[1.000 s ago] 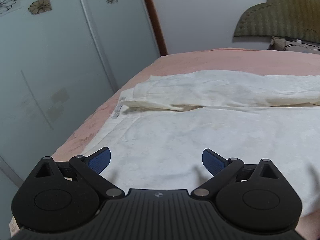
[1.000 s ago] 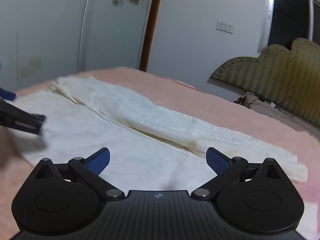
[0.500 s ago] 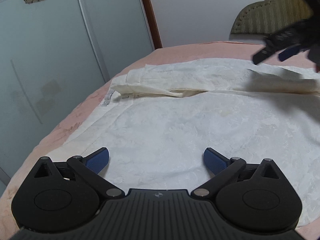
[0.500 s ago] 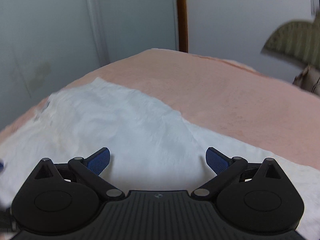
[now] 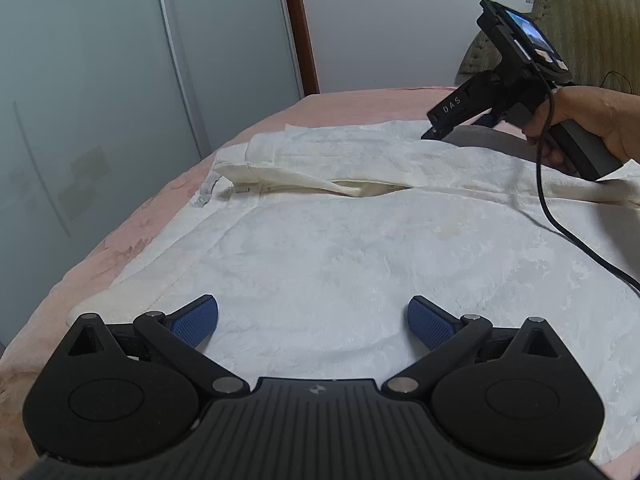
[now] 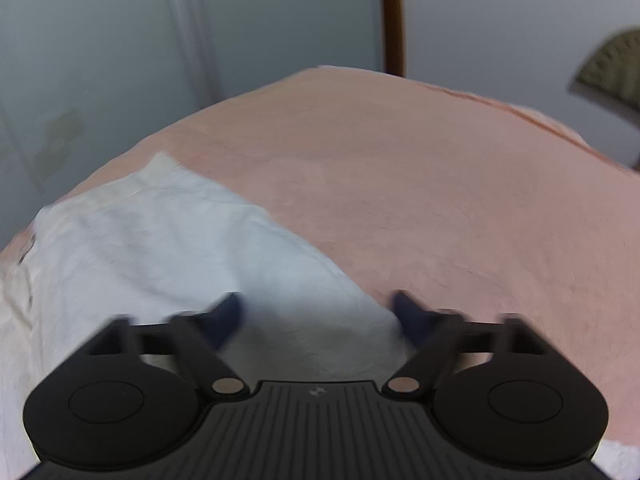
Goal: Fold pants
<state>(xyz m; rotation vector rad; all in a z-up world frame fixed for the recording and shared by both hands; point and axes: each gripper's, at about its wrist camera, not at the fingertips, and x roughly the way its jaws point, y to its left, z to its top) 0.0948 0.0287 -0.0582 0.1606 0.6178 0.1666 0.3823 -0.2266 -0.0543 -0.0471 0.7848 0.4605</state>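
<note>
Above the pants (image 5: 320,240), both claws (image 5: 313,319) (image 6: 318,316) wide apart, empty.

The one readable text is "DAS" — pale capital letters along the black side of the right gripper (image 5: 460,118), seen from the left wrist view where that gripper hangs over the pants (image 5: 320,248). A small pale emblem sits at the middle of the ribbed black body of the left gripper (image 5: 313,317); it is a mark, not letters, and the same emblem shows in the right wrist view on the right gripper (image 6: 318,312). The small lit screen (image 5: 536,40) on the right gripper's back shows a picture too small to read. A tag (image 5: 206,194) at the pants' waist is blurred — nothing legible on it.
</note>
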